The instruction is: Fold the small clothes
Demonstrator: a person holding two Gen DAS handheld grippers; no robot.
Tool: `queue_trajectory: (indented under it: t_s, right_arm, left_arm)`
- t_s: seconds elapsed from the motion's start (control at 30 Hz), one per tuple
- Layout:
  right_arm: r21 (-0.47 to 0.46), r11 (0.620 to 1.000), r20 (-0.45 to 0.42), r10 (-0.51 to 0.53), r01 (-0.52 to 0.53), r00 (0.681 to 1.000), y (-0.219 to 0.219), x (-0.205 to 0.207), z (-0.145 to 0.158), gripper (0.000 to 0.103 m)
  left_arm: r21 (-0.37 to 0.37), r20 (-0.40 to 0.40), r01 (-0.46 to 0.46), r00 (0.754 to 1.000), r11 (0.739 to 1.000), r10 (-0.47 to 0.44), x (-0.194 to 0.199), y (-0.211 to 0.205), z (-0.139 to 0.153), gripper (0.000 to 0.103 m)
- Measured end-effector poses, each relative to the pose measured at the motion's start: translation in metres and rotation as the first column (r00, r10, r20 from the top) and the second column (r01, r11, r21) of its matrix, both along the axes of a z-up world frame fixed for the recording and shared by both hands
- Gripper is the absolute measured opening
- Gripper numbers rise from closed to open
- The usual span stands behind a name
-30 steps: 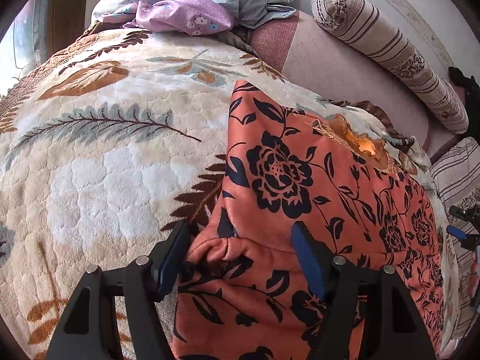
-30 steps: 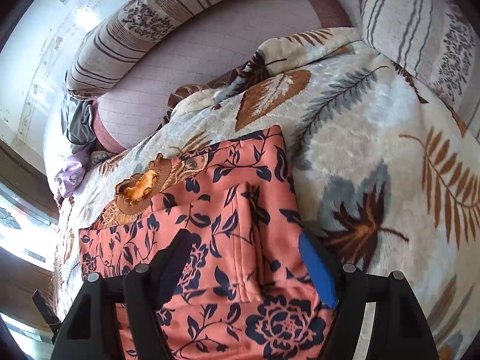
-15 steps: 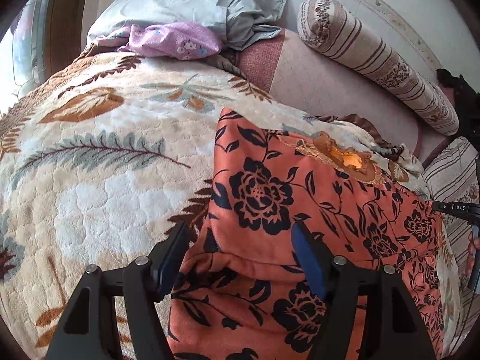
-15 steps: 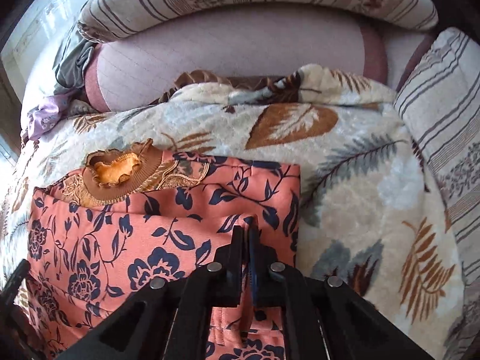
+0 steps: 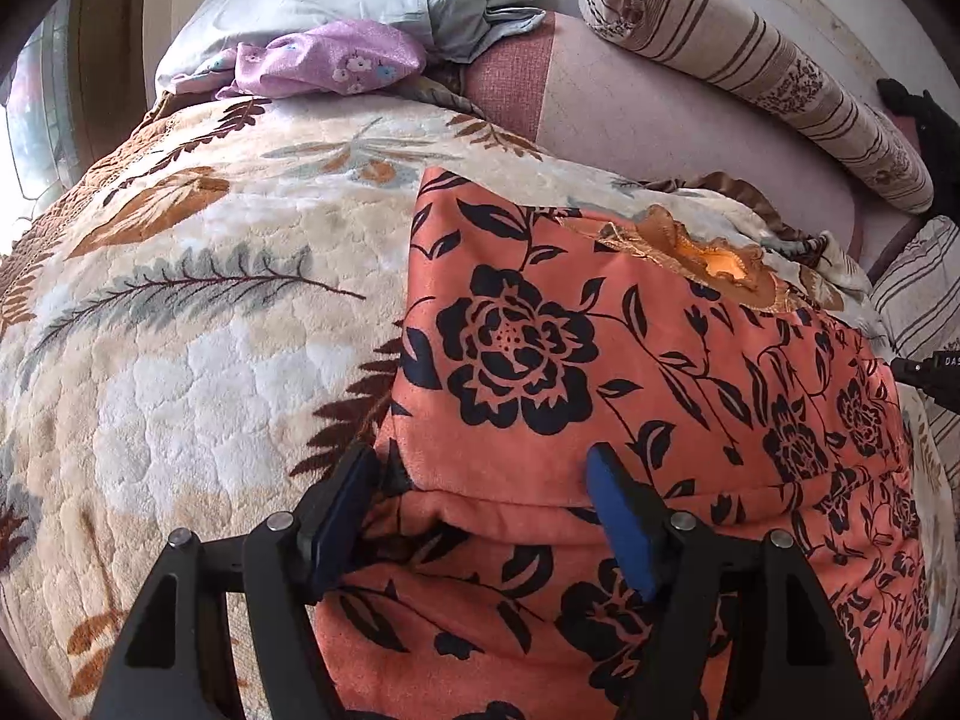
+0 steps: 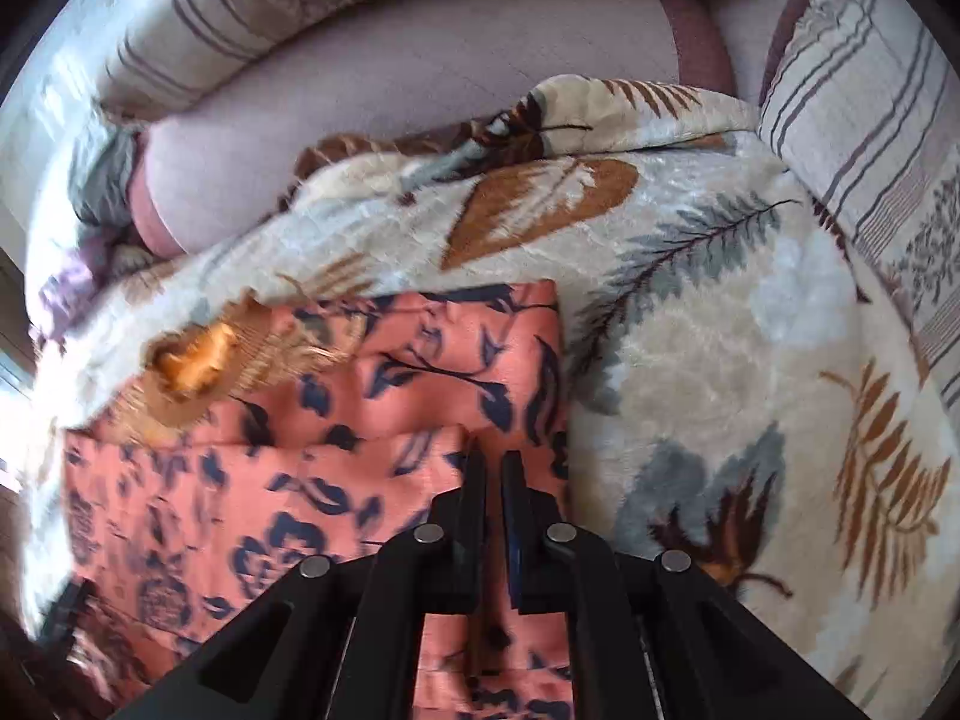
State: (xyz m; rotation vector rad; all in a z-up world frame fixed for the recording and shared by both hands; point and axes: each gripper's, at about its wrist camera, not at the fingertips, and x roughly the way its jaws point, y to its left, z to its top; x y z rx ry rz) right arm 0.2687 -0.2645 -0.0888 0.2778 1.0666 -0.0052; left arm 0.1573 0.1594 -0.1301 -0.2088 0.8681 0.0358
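1. The right gripper (image 6: 493,468) is clamped on the folded-up hem of the orange floral garment (image 6: 336,468), near the garment's right edge.
2. The left gripper (image 5: 480,510) stands wide, its blue pads (image 5: 621,531) straddling the raised fold at the garment's left corner without pinching it.
3. The garment lies flat on the leaf-patterned blanket (image 5: 180,360), long axis running away from both tools, its frilled collar (image 5: 714,258) at the far end.
4. A forward fold likely waits on the left gripper's bite; only the right has the cloth in hand.
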Motion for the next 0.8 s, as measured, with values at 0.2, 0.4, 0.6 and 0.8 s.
queue_trajectory:
  t_s: [0.2, 0.4, 0.6, 0.8]
  right_arm:
    - [0.376, 0.889, -0.013, 0.286, -0.260, 0.958, 0.067, 0.014, -0.004, 0.007]
    - [0.453, 0.885, -0.111, -0.063, 0.107, 0.992, 0.005, 0.032, -0.053, 0.008]
    - [0.369, 0.926, -0.025, 0.092, -0.076, 0.995, 0.043, 0.026, -0.024, 0.008]
    - [0.450, 0.861, -0.066, 0.297, -0.238, 0.952, 0.093, 0.042, -0.045, 0.005]
  left_arm:
    - [-0.028, -0.014, -0.023, 1.000, 0.999, 0.023, 0.002, 0.007, -0.004, 0.073]
    - [-0.063, -0.021, -0.039, 0.999, 0.997, 0.038, 0.002, 0.013, -0.005, 0.073]
    - [-0.057, -0.020, -0.041, 0.999, 0.998, 0.040, 0.003, 0.012, -0.006, 0.073]
    - [-0.048, -0.019, -0.040, 0.999, 0.998, 0.039, 0.005, 0.010, -0.007, 0.076]
